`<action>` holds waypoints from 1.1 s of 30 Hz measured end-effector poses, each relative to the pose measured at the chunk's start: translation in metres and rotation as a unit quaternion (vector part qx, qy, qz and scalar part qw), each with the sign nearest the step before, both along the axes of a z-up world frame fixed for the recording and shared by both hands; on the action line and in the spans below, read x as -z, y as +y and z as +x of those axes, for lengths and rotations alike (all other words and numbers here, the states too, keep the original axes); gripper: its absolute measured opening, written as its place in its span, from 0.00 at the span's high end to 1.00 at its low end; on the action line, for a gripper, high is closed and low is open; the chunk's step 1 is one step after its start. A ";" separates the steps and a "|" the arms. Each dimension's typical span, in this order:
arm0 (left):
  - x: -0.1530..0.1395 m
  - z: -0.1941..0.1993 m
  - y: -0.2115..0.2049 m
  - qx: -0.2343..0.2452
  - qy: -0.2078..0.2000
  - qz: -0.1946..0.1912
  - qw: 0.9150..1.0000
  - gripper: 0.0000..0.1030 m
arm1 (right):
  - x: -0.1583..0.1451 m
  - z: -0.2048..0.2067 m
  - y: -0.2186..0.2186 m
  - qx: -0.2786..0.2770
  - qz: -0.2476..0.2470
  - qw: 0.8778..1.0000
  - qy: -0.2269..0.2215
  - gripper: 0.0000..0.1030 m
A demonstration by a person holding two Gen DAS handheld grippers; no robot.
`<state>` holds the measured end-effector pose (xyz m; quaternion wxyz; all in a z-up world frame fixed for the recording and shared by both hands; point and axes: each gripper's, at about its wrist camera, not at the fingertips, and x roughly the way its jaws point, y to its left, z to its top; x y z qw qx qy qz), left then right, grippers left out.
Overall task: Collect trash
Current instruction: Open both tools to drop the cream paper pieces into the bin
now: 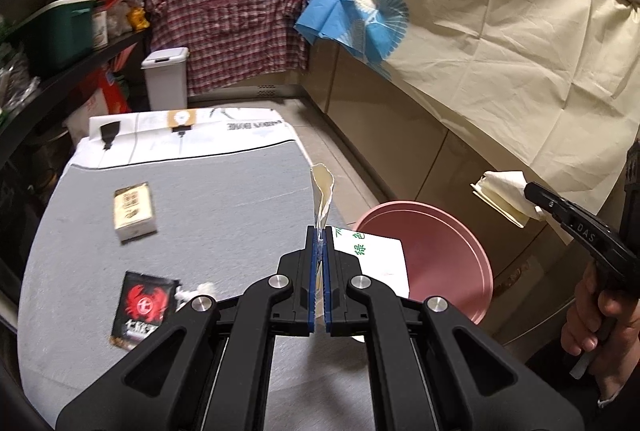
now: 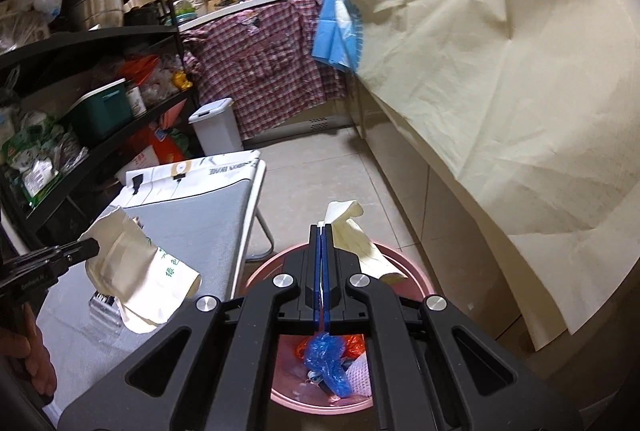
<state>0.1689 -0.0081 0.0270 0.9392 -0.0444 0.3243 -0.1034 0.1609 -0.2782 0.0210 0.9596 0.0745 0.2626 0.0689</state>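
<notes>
Right now my left gripper (image 1: 319,235) is clamped on a cream pouch (image 2: 136,275) printed with green characters, over the grey table's (image 1: 224,191) right edge. My right gripper (image 2: 322,231) pinches a cream paper scrap (image 2: 360,243) above the pink bin (image 2: 416,281), open floor at twelve o'clock. "DAS" shows on its handle; bin contents half hidden.

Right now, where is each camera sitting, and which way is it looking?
Left wrist: rides the left tool, looking forward over the grey table with a paper bag pinched; the other hand shows at the right edge.
Right wrist: rides the right tool, above the pink bin, clamping cream paper; the left tool enters at the left.
Shared: table, bin, plaid shirt, white pedal bin.
</notes>
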 end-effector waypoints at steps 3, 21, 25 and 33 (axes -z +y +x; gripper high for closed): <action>0.001 0.008 -0.011 0.011 0.003 0.002 1.000 0.98 | 0.001 0.002 -0.005 0.007 0.003 1.000 0.002 0.99; 0.031 0.048 -0.096 0.063 0.028 0.033 0.997 0.98 | 0.017 0.023 -0.007 0.008 -0.016 0.999 0.028 0.99; 0.040 0.052 -0.104 0.066 0.038 0.035 0.996 0.98 | 0.021 0.031 -0.003 0.002 -0.019 0.999 0.038 0.99; 0.053 0.055 -0.106 0.073 0.070 0.031 0.994 0.85 | 0.034 0.040 -0.002 0.004 -0.024 0.997 0.071 0.80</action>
